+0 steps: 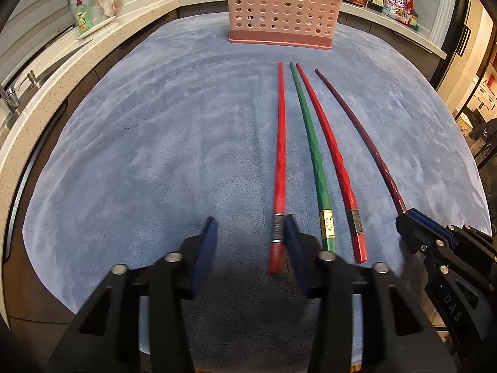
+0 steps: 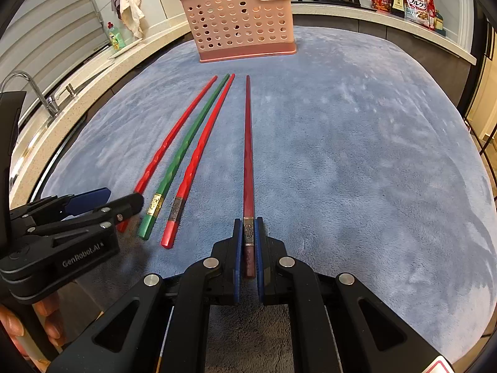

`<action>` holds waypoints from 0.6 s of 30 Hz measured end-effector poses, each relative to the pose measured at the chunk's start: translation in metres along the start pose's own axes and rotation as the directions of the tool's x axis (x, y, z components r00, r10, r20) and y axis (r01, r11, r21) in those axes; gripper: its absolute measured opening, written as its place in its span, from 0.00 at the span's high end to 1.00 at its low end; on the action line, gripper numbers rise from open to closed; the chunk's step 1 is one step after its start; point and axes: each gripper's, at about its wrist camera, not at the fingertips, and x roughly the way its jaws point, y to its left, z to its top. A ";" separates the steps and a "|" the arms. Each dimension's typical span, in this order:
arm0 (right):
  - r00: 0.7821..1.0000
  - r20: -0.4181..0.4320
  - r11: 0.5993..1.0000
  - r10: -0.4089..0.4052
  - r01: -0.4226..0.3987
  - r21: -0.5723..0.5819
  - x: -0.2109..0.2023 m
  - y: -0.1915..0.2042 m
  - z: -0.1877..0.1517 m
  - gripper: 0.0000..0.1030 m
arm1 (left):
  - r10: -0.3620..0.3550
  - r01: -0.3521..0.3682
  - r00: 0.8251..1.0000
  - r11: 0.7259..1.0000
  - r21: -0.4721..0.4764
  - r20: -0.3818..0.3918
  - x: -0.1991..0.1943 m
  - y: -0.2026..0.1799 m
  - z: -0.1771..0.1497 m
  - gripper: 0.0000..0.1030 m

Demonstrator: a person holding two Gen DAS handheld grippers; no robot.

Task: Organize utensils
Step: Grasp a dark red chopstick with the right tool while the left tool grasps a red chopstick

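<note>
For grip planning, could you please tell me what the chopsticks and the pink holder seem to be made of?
Dark red chopstick: probably lacquered wood or resin; glossy, faceted, with a metal-looking band. Pink utensil holder: moulded plastic, judging by its matte perforated walls.

- I see bright, even indoor light on the blue mat.
- Fisheye bends the counter; corners go black.
- The left gripper looks motion-blurred.

— What's under the chopsticks?

— I see a plush, matt blue cloth. On it, the dark red chopstick looks glossy, with a dull metal band.

— And beyond them?

— My view shows a smooth, perforated pink plastic holder.
</note>
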 end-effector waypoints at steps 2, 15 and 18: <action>1.000 -0.002 1.000 -0.002 0.002 -0.001 0.000 0.001 0.000 0.94 | -0.015 0.015 1.000 1.000 0.000 0.000 -0.001 0.003 0.001 0.89; 0.999 0.051 1.000 0.002 -0.002 0.003 -0.026 -0.001 0.018 0.94 | -0.045 0.046 0.999 0.999 -0.026 0.024 -0.018 0.012 0.012 0.94; 0.996 0.085 1.000 0.004 -0.004 0.003 -0.039 0.000 0.028 0.94 | -0.053 0.054 0.998 0.997 -0.046 0.041 -0.027 0.017 0.019 0.93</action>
